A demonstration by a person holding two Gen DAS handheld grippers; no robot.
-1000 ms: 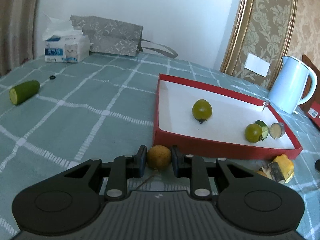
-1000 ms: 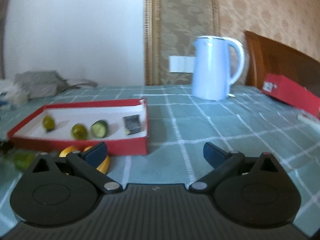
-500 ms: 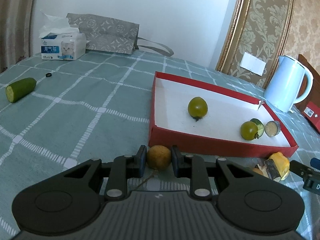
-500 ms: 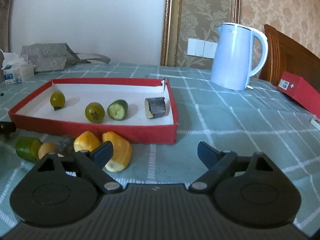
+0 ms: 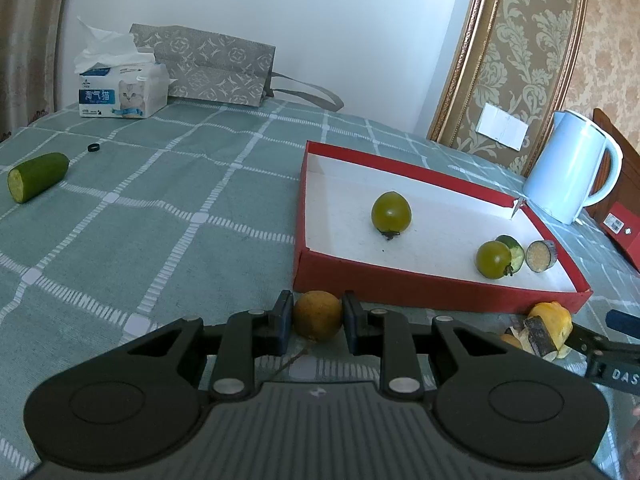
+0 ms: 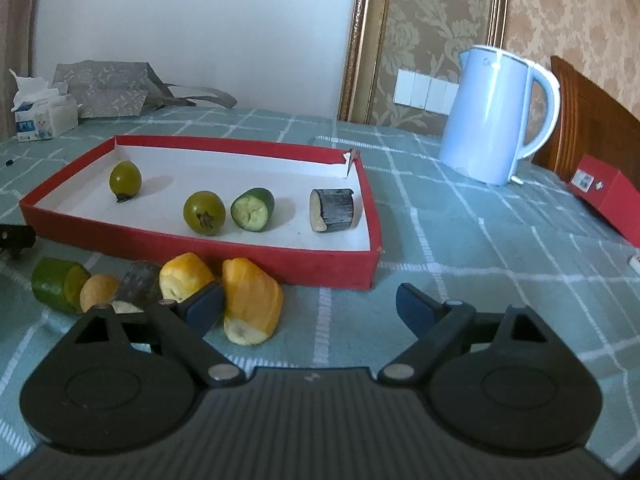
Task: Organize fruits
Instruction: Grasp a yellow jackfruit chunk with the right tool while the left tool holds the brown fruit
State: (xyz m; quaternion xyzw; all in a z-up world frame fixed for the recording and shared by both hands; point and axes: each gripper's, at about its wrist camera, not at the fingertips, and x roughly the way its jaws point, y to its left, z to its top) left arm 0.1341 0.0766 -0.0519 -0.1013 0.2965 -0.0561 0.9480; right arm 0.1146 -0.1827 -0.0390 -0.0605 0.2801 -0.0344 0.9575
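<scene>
**Left gripper clamps small brown fruit by red tray; right gripper wide apart over loose pieces**

Small brown-yellow round fruit [image 5: 318, 315] sits pinched btwn the pads of the left gripper [image 5: 317, 320], low on the table [image 5: 160, 208], just outside the near wall of the red tray [image 5: 400, 286]. A thin stem trails from it toward the camera.

Inside the tray, on its white floor: one green tomato [image 5: 391, 212] near the middle, a 2nd green tomato [image 6: 204, 213] touching or nearly touching a cucumber chunk [image 6: 253, 209], and a dark-skinned eggplant slice [image 6: 332, 210] near the far-right end.

Outside the tray's front wall lies a row of loose pieces: green cucumber piece [image 6: 56, 290], small brown fruit [image 6: 98, 292], dark eggplant piece [image 6: 138, 286], and two yellow pieces [image 6: 252, 306], one w/ a cut end facing the camera.

Right gripper [image 6: 310, 306] is spread wide, nothing btwn its pads; its left finger [image 6: 204, 306] sits just beside the larger yellow piece, contact unclear.

Farther out: half cucumber [image 5: 38, 176] alone at the left of the table, small black ring [image 5: 93, 147] near it, tissue pack [image 5: 120, 92], grey patterned bag [image 5: 212, 68], pale blue kettle [image 6: 496, 116] behind the tray, red box [image 6: 608, 196] at the right edge.
</scene>
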